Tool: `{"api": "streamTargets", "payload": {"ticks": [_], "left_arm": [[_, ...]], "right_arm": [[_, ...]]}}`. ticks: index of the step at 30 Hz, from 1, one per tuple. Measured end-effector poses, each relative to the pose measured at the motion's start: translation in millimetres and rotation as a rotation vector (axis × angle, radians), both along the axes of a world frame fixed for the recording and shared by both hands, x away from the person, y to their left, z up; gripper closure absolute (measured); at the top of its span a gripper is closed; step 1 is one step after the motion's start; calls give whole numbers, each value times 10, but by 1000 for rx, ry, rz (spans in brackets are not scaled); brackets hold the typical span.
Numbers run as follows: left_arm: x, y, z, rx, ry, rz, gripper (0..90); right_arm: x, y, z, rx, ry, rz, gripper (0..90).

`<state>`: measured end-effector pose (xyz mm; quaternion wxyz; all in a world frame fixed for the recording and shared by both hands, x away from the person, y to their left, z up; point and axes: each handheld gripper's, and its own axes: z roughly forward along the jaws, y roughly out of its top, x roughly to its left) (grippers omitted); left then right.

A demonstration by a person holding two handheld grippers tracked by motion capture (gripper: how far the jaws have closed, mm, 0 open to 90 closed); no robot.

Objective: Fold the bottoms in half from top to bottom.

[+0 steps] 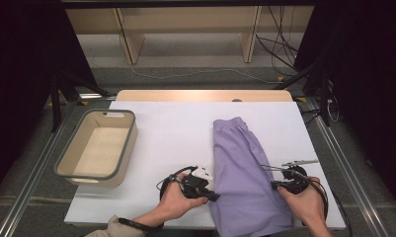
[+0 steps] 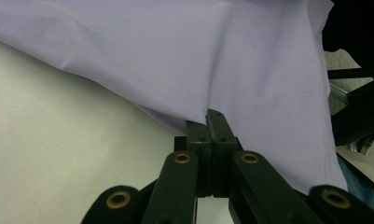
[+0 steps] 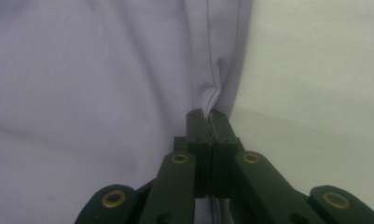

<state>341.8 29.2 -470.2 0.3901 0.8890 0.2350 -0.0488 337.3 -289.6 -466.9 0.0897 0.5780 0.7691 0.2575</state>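
Observation:
A lilac garment (image 1: 240,168) lies lengthwise on the white table cover (image 1: 171,133), its elastic waistband at the far end. My left gripper (image 1: 214,196) is at the garment's left edge near the front, jaws shut on a fold of the cloth (image 2: 194,119). My right gripper (image 1: 274,184) is at the right edge, jaws shut on a pinched seam (image 3: 208,105). In the left gripper view the fabric (image 2: 222,60) drapes over the jaw tips (image 2: 208,121). In the right gripper view the purple cloth (image 3: 96,93) spreads to the left of the jaws (image 3: 208,116).
A beige bin with a grey rim (image 1: 98,143) stands at the table's left side. Metal rails (image 1: 32,168) run along both sides of the table. Wooden shelf legs (image 1: 129,39) and cables (image 1: 279,44) lie on the floor beyond the far edge.

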Motion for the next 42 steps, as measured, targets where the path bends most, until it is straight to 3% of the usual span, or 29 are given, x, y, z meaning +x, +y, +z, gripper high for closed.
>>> {"api": "streamTargets", "payload": {"ticks": [7,24,42], "left_arm": [[8,65,5,-10,18,3,894],[-57,170,56,14,-40,2,894],[-73,313,88,12,-40,6,894]], "right_arm": [[-39,43,0,12,10,0,895],[-95,162,7,5,11,23,895],[-146,290,29,9,14,57,895]]}}
